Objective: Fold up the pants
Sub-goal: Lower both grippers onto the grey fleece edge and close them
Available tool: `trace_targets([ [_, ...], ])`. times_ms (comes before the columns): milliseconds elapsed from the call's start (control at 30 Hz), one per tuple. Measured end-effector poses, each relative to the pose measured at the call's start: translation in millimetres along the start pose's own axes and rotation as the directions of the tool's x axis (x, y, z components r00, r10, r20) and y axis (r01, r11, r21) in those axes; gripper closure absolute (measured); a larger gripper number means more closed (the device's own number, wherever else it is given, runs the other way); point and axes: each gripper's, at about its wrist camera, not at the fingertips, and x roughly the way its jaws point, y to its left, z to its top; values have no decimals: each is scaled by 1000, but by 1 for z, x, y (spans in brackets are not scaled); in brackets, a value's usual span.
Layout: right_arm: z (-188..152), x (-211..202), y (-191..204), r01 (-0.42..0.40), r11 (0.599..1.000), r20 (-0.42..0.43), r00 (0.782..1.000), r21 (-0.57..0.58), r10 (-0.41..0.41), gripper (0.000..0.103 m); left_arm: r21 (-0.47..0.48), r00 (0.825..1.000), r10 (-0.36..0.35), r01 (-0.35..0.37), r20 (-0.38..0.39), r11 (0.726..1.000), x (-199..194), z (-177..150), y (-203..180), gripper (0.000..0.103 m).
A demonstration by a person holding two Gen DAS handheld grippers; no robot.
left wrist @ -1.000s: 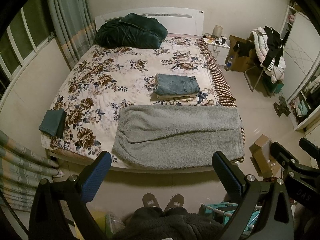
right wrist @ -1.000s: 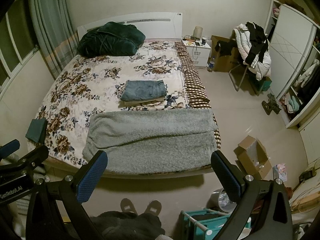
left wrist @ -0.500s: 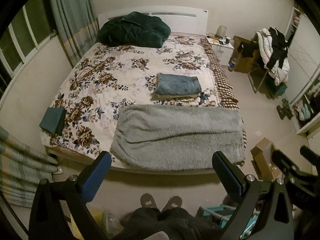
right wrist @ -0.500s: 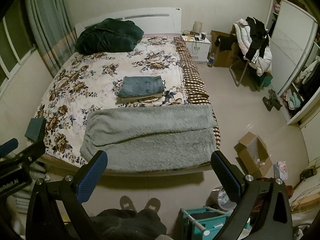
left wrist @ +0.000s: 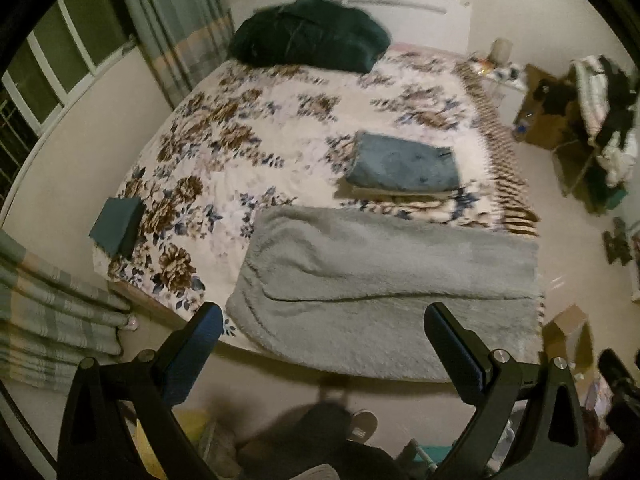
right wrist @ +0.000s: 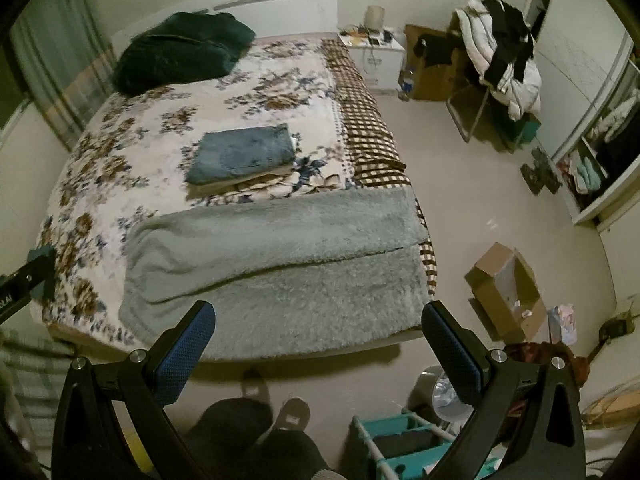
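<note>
The bed (right wrist: 120, 152) carries grey fleece pants (right wrist: 280, 264), a folded jeans stack (right wrist: 244, 154) and a dark green bundle (right wrist: 180, 52).

Left claw (left wrist: 322, 344): jaws spread wide, nothing between blue pads (left wrist: 192, 350), held high in free air, tilted downward. Right claw (right wrist: 318, 342): same pose, jaws wide apart, empty, pads (right wrist: 182, 354) clear of everything. Left claw's body shows at left edge of right wrist view (level with right one). Person's slippered feet (right wrist: 294, 412) below, dark trouser legs, standing.
</note>
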Motion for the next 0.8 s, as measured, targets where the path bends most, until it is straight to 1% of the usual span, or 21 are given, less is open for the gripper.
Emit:
trace_targets([
  [100,35,68,-9,8,999,-37,999,48,-7,0,-34,996,20,-23,-89,999,62,24,-8,0],
  [133,46,90,-12,-1,998,-55,998,68,5,0,-54,991,11,-18,-133,998,90,35,-11,0],
  [167,60,119,-16,-18,995,-75,997,103,26,0,-66,988,13,-23,-157,998,105,38,-11,0],
  [200,72,147,-19,-14,991,-102,994,133,28,0,-91,978,20,-39,-206,995,138,48,-12,0],
  [233,83,171,-22,-16,987,-124,992,158,36,0,-113,970,12,-40,-241,993,164,57,-13,0],
  [267,97,206,-28,-39,978,-150,986,206,71,0,-136,962,10,-49,-272,990,186,65,-13,0],
  [300,107,231,-30,-40,971,-167,983,237,82,0,-167,951,8,-63,-309,984,215,74,-12,0],
  [333,120,265,-35,-26,962,-197,977,272,82,0,-193,940,0,-70,-340,979,239,81,-12,0],
  [367,128,291,-39,-22,954,-216,972,301,91,0,-217,930,-4,-82,-369,973,259,87,-11,0],
  [400,141,331,-47,-17,936,-242,964,351,108,0,-252,918,-13,-95,-396,963,284,93,-8,0],
  [433,147,355,-50,-8,926,-259,959,378,114,0,-291,903,-30,-107,-429,951,316,102,-5,0],
  [500,163,420,-62,21,896,-306,943,444,130,0,-348,880,-42,-143,-473,926,367,113,-2,0],
  [533,170,454,-68,37,876,-327,935,481,140,0,-364,873,-46,-154,-485,919,384,117,1,0],
  [567,169,471,-75,54,864,-342,929,500,139,0,-382,861,-51,-170,-505,908,408,122,1,0],
  [600,177,509,-82,80,844,-364,921,531,141,0,-405,848,-61,-188,-527,895,431,125,2,0],
  [633,178,530,-89,102,828,-378,916,551,139,0,-432,836,-75,-203,-544,879,452,126,3,0],
  [667,179,547,-92,121,817,-387,913,563,132,0,-461,823,-98,-210,-559,862,475,129,5,0],
  [700,187,577,-97,153,806,-399,910,572,111,0,-481,811,-110,-225,-574,847,496,130,4,0],
  [733,187,588,-98,170,802,-407,908,573,98,0,-494,806,-121,-230,-579,838,515,134,5,0],
  [767,193,613,-102,193,791,-414,906,581,83,0,-501,802,-122,-238,-585,832,526,135,3,0],
  [800,194,625,-106,206,781,-420,904,590,78,0,-507,798,-119,-253,-591,824,539,136,2,0],
])
